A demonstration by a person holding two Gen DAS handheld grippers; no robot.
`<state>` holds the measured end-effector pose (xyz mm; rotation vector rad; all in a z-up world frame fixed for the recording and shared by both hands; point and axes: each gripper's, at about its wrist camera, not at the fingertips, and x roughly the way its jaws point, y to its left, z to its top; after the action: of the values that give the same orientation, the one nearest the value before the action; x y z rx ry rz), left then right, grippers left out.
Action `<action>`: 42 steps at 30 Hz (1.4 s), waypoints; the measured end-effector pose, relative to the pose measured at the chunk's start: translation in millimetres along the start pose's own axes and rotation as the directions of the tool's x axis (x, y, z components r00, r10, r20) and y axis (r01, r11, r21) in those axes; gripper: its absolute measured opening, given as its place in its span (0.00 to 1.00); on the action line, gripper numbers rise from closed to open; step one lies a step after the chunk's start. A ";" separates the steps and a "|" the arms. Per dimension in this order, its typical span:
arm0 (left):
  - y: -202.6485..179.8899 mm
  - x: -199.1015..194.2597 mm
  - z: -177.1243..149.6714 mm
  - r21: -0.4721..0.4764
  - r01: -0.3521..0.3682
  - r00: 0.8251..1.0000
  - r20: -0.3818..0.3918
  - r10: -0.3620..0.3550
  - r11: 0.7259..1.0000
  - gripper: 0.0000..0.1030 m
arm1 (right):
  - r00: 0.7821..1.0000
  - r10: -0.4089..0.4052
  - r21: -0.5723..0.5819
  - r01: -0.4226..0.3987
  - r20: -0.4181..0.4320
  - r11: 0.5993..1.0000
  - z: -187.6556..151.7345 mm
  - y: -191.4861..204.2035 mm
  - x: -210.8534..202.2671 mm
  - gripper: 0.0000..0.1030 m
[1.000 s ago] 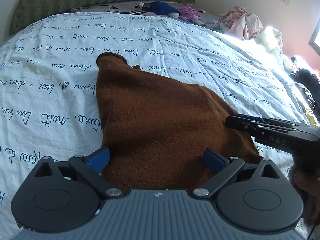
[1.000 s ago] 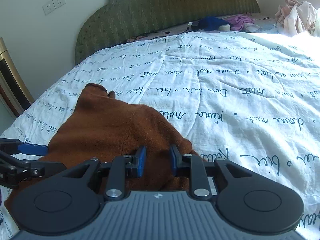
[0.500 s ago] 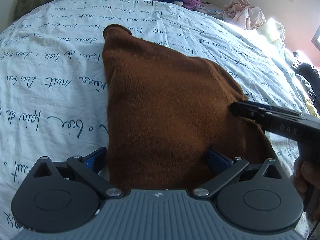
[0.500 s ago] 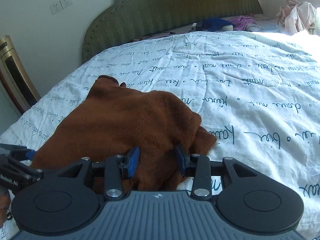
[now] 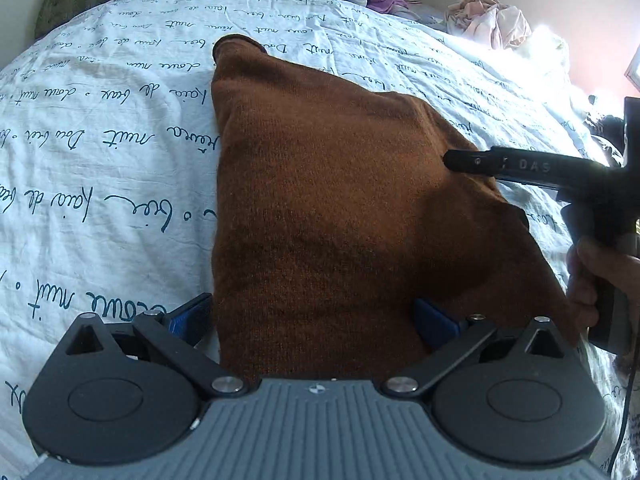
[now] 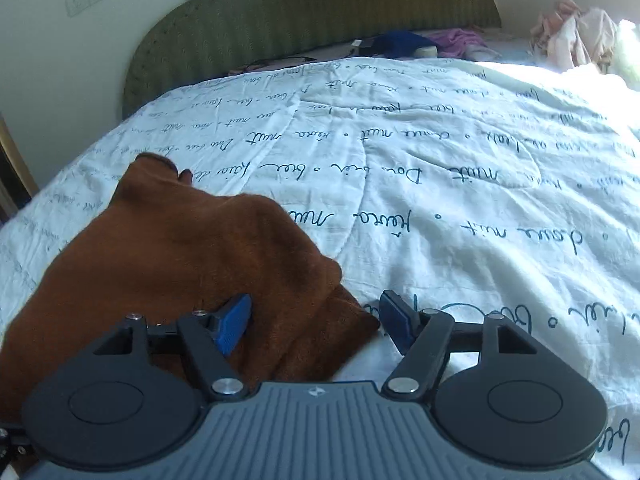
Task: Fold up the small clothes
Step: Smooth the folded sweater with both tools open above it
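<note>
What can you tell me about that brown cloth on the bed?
The brown cloth looks like soft, fuzzy knit, rust-brown all over. It lies spread on the white bedspread, wide near the cameras and narrowing to a rounded end farther away. The left gripper and right gripper both stand open over its near edge.

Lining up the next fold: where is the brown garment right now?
The brown garment lies on the script-printed quilt, between the open left gripper fingers; in the right wrist view it sits lower left.

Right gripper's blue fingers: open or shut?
Open: the right gripper has blue fingers spread apart over the brown knitted garment's corner.
</note>
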<state>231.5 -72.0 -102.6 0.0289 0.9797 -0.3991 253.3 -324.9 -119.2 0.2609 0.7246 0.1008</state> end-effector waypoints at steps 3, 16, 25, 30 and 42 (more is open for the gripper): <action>1.5 -1.1 -1.8 0.005 0.002 1.000 0.003 -0.002 1.000 1.00 | 0.999 0.000 0.013 0.000 0.044 1.000 -3.9 1.7 -24.7 0.68; 0.9 -12.3 -10.8 -0.010 -0.016 1.000 0.015 0.016 1.000 1.00 | 1.000 0.009 -0.106 -0.006 0.030 0.994 -58.2 38.4 -70.1 0.86; -0.9 -28.5 -42.4 0.015 -0.017 1.000 0.018 0.017 1.000 1.00 | 0.996 -0.073 -0.260 0.083 0.049 0.962 -92.2 70.7 -92.8 0.86; 8.4 -49.1 -54.2 0.003 0.030 0.998 0.049 -0.030 1.000 1.00 | 0.998 -0.004 -0.046 0.007 0.069 0.999 -92.9 35.6 -108.2 0.88; 8.4 -30.8 -32.1 -0.005 0.016 0.999 0.044 -0.016 1.000 1.00 | 0.996 0.060 0.018 -0.061 0.062 0.998 -94.1 32.1 -98.0 0.78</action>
<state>193.5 -48.0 -97.0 0.0069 0.9380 -0.4102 117.5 -292.8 -115.3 0.3039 0.6574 0.1425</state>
